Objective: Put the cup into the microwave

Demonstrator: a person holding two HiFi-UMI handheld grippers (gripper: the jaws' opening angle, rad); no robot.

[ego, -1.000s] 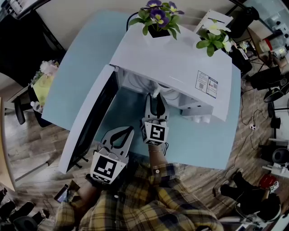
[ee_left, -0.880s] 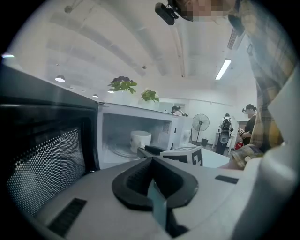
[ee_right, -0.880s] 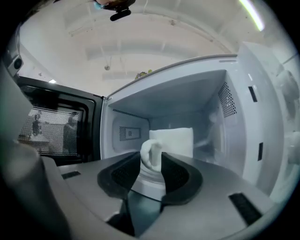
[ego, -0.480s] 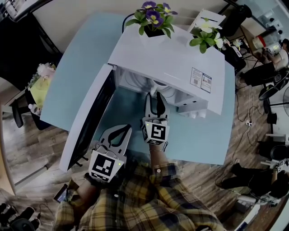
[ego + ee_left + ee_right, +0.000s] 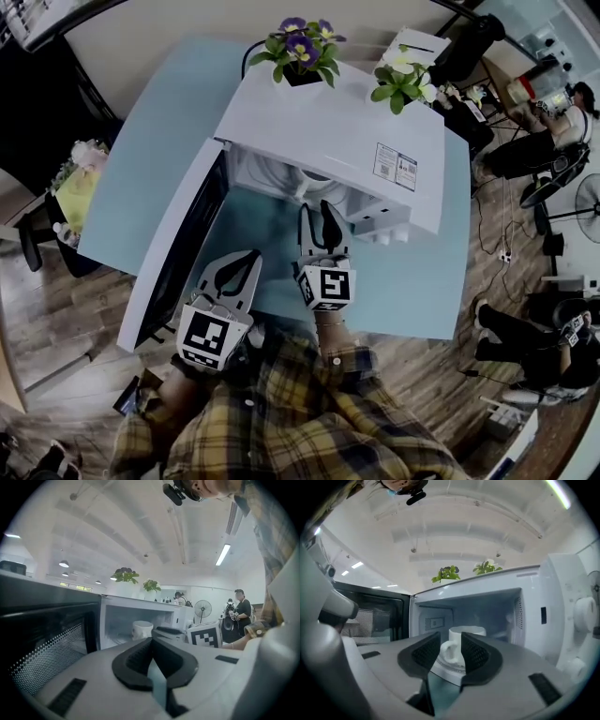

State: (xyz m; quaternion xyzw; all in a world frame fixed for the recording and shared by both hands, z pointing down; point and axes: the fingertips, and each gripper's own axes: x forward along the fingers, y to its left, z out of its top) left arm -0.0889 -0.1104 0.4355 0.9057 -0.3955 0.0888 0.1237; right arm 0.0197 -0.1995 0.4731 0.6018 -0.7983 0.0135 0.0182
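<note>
The white cup (image 5: 467, 632) stands upright on the turntable inside the open white microwave (image 5: 328, 122), with its handle towards me. It also shows in the left gripper view as the cup (image 5: 142, 629); in the head view the microwave's top hides it. My right gripper (image 5: 316, 212) (image 5: 450, 639) is open just outside the oven's mouth, jaws apart, with nothing between them and clear of the cup. My left gripper (image 5: 246, 261) (image 5: 151, 640) is shut and empty, lower left, beside the open door (image 5: 173, 248).
The microwave sits on a light blue table (image 5: 159, 131), its door swung out to the left. Two potted plants (image 5: 298, 49) (image 5: 401, 77) stand on its top. Its knobs (image 5: 584, 613) are on the right. People and a fan (image 5: 202, 607) are in the background.
My right gripper has drawn back slightly from the microwave's mouth. The left gripper has edged forward a little. The head view has shifted; the cup stays inside.
</note>
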